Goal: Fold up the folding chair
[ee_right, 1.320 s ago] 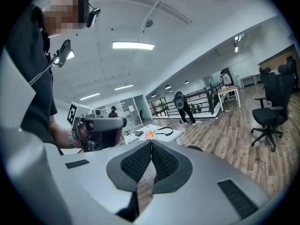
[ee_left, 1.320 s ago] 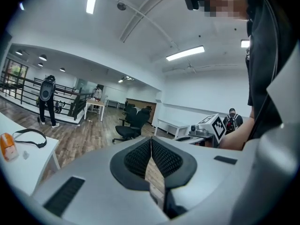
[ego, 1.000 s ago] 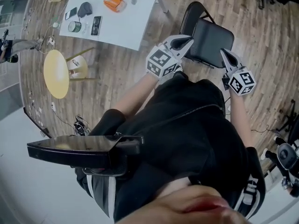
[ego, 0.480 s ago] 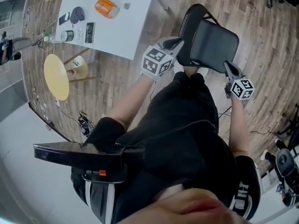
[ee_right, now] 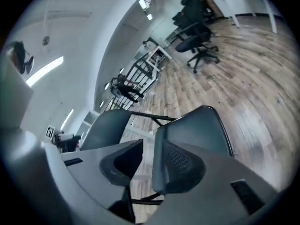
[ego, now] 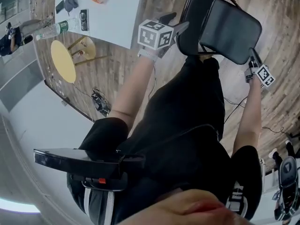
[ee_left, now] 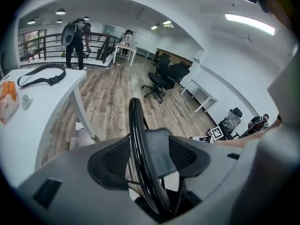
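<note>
Open wood floor [ego: 281, 13] around folding chair [ego: 229, 29], white table [ego: 122, 13] edge nearby

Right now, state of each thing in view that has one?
folding chair: not folded yet, seat out from the backrest.
left gripper: fingers opening, back frame tube between them, not clamped.
right gripper: fingers opening, seat edge between them, not clamped.
stool: standing upright.
</note>
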{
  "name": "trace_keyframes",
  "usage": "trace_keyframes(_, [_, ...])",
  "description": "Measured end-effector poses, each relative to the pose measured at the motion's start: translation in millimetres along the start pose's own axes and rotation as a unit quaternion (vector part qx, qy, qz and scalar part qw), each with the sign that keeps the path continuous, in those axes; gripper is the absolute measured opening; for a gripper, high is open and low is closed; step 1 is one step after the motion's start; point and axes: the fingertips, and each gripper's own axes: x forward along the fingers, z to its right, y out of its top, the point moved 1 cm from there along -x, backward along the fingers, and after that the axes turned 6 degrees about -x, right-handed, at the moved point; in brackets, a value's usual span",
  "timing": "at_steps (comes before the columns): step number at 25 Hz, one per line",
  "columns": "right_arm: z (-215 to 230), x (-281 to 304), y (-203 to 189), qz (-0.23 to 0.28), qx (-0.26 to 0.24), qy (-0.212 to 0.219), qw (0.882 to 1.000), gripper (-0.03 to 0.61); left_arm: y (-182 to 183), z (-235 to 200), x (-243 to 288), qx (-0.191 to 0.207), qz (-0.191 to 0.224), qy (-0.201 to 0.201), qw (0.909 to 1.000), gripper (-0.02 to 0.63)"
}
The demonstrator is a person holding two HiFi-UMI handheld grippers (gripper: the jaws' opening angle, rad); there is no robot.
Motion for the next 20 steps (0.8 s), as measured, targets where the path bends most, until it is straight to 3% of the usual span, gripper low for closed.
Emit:
trace_keyframes(2, [44.0,3.2,1.7,0.035,0.067,-0.004,0.997,0.182,0.9,-4.3,14.4,-0.002,-0.005,0.01,0.9999,0.242])
trace_keyframes(4, [97.4,-1.5,-14.5,0.036,0.128,-0.063,0.989,0.235,1.1,-9.0,24.2,-0.005,-0.012,0.022,0.9997,0.242])
trace_keyframes(8, [164.2,-9.3,-57.8,0.01,0.128,-0.092,0.987,0.279,-12.2,-18.2,42.6,-0.006,-0.045,0.035,0.9984,0.242])
trace_keyframes(11, [186.9,2.4,-76.7,-0.006,0.125,-0.064,0.99,0.301,-18.4,-23.7,54.3,0.0,-0.061,0.034,0.9976,0.242])
trace_keyframes(15, [204.2,31.1,-59.3,-0.011,0.064,0.018,0.998,0.325,-22.0,-21.4,69.8,0.013,-0.076,0.03,0.9965,0.242])
trace_keyframes(20, [225.7,42.3,-73.9,-0.052,0.12,0.015,0.991,0.336,-24.1,-12.4,82.4,0.011,-0.109,0.011,0.9939,0.214])
